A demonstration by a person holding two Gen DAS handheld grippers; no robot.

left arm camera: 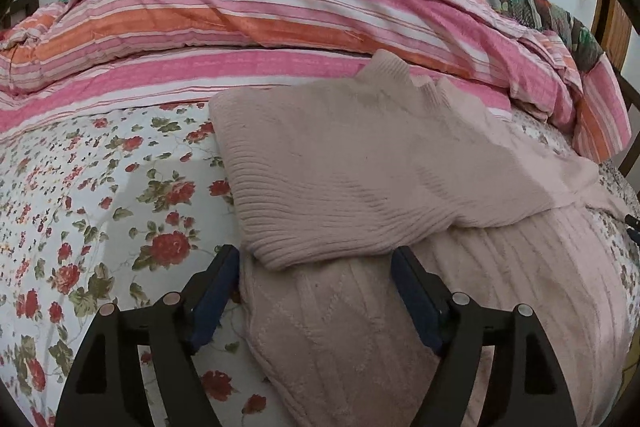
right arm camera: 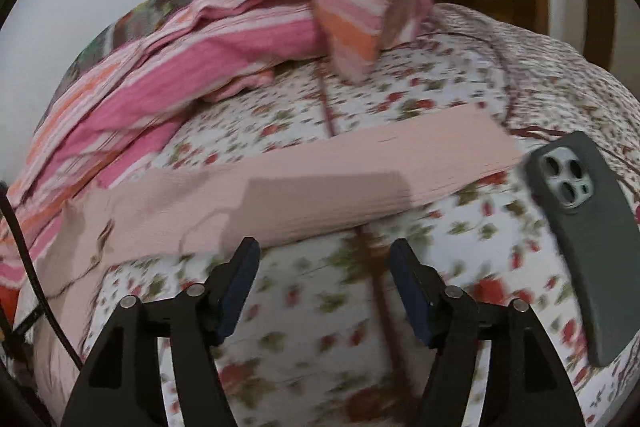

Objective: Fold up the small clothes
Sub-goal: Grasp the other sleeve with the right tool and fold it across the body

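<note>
A pale pink knitted sweater (left arm camera: 360, 167) lies on the floral bedsheet (left arm camera: 80, 187), one sleeve folded across its body. My left gripper (left arm camera: 316, 267) is open and empty, its fingers either side of the folded sleeve's cuff, just above the sweater. In the right wrist view the other sleeve (right arm camera: 320, 183) stretches flat across the sheet (right arm camera: 320, 307). My right gripper (right arm camera: 324, 259) is open and empty, just in front of that sleeve's near edge. The right view is motion-blurred.
A pink and orange striped duvet (left arm camera: 260, 15) is bunched along the far side of the bed, also in the right view (right arm camera: 180, 75). A dark-cased phone (right arm camera: 588, 239) lies face down at the right. A black cable (right arm camera: 24, 247) runs at the left edge.
</note>
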